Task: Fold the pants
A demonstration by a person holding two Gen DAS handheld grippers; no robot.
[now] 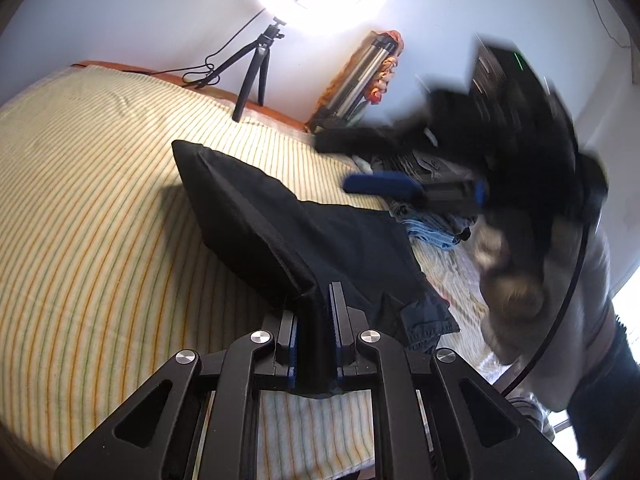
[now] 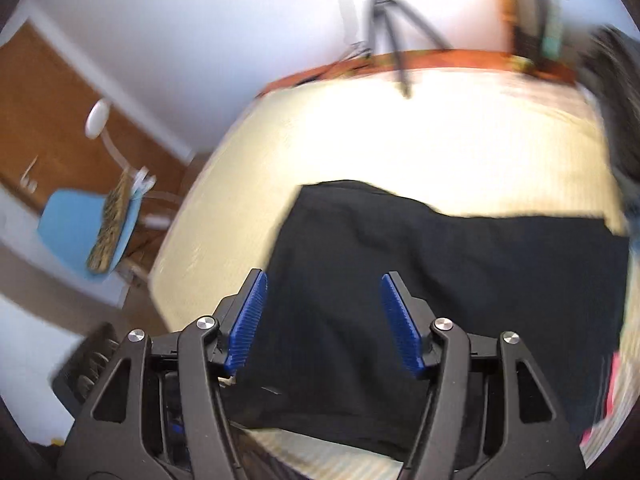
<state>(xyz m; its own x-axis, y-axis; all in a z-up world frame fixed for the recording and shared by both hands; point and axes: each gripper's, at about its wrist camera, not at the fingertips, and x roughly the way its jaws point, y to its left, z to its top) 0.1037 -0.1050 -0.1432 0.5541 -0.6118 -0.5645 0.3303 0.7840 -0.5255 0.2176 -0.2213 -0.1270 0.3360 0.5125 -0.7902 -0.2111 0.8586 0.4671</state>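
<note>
Pants [image 1: 320,240] on striped bed [image 1: 100,200]; left claw [image 1: 314,320] clamped on them, right claw [image 2: 322,312] apart

No legible text, label, brand, number or sign is showing in either view. In the left wrist view, the dark blurred device [image 1: 516,80] at the upper right is displaying small green marks, but motion blur is making them unreadable. In the right wrist view, the whole frame is smearing, and nothing on the wall, the door or the bedding is resolving into characters.
</note>
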